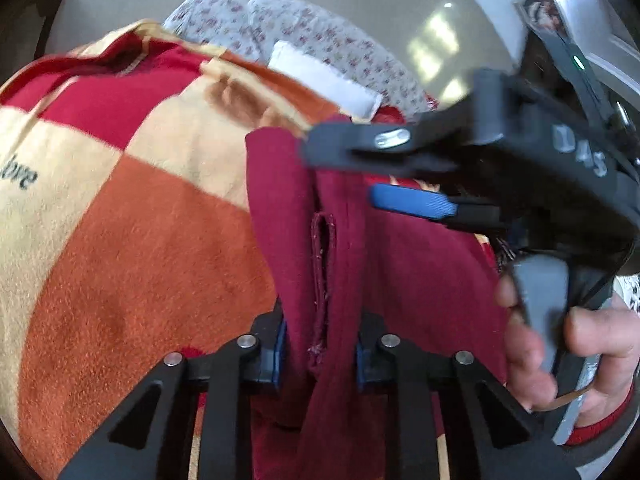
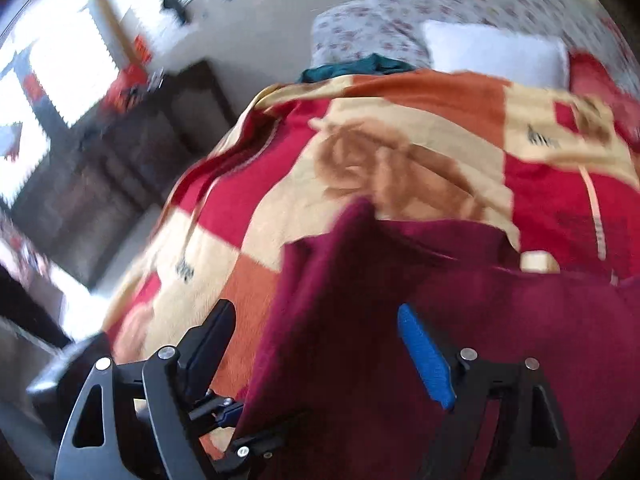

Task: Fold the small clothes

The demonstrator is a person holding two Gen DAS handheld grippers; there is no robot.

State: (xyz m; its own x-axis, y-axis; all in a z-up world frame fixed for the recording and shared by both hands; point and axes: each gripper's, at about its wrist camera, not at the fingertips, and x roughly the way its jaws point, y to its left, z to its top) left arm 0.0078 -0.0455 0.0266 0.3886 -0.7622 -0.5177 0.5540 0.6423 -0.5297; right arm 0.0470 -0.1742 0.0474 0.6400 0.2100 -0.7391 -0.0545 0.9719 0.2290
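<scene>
A maroon garment (image 1: 320, 248) lies bunched on a checked red, orange and cream blanket (image 1: 120, 208). My left gripper (image 1: 320, 356) is shut on a fold of the maroon garment, which rises between its blue pads. My right gripper (image 1: 340, 176) shows in the left wrist view, open, its fingers hovering over the garment's far edge. In the right wrist view the right gripper (image 2: 316, 340) is open with the maroon garment (image 2: 360, 340) lying between and under its fingers. The left gripper also shows in the right wrist view (image 2: 224, 412) at the lower left, at the garment's edge.
The blanket (image 2: 400, 152) covers a bed. Floral pillows (image 1: 304, 28) and a white pillow (image 2: 496, 56) lie at its far end, with a teal cloth (image 2: 356, 68) beside them. Dark wooden furniture (image 2: 132, 160) stands left of the bed.
</scene>
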